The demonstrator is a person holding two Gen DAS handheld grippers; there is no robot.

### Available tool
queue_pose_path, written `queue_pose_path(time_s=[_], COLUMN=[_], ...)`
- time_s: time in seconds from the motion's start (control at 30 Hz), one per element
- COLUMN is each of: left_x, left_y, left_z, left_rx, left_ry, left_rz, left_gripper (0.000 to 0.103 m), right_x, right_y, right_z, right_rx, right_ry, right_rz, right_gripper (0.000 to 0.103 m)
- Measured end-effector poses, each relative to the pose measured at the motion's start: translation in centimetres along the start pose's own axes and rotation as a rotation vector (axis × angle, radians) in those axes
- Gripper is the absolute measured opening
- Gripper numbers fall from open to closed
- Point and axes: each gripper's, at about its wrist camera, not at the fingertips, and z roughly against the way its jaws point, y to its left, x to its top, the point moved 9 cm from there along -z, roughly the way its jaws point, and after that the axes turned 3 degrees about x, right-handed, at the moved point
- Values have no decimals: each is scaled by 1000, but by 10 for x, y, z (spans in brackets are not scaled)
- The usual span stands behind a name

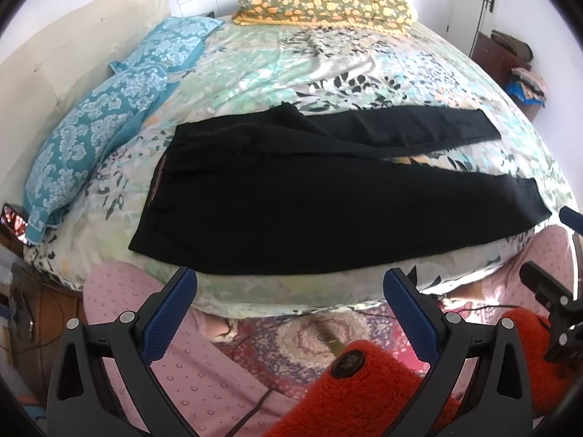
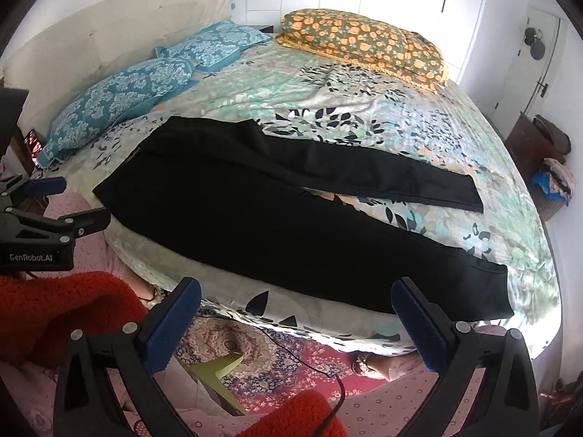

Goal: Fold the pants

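Note:
Black pants (image 1: 320, 200) lie spread flat on the floral bedspread (image 1: 262, 73), waistband to the left and the two legs splayed apart to the right. They also show in the right wrist view (image 2: 277, 218). My left gripper (image 1: 289, 284) is open and empty, held off the near bed edge just below the pants' near leg. My right gripper (image 2: 295, 291) is open and empty, held before the bed edge below the near leg, towards its hem (image 2: 503, 291). The left gripper also shows at the left edge of the right wrist view (image 2: 47, 196).
Two teal patterned pillows (image 1: 94, 138) lie at the left by the cream headboard (image 1: 73, 36). An orange flowered pillow (image 1: 324, 3) lies at the far side. A patterned rug (image 2: 277, 357) with a cable lies below the bed. A dark cabinet (image 2: 535, 145) stands at the right.

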Motion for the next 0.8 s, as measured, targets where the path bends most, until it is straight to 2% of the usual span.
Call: queue_pose_path(time_s=[0.43,0.8], left_x=[6,10], left_y=[3,-14], left_z=[5,7], left_rx=[-23,-77], left_ry=[-23,-36], left_rz=[26,-17], left_gripper=[102,102], right_x=[1,6], right_y=[6,-1], right_z=[-1,-1], right_rx=[48,51], right_ry=[-20,-42], right_rz=[4,-17], right_gripper=[103,103])
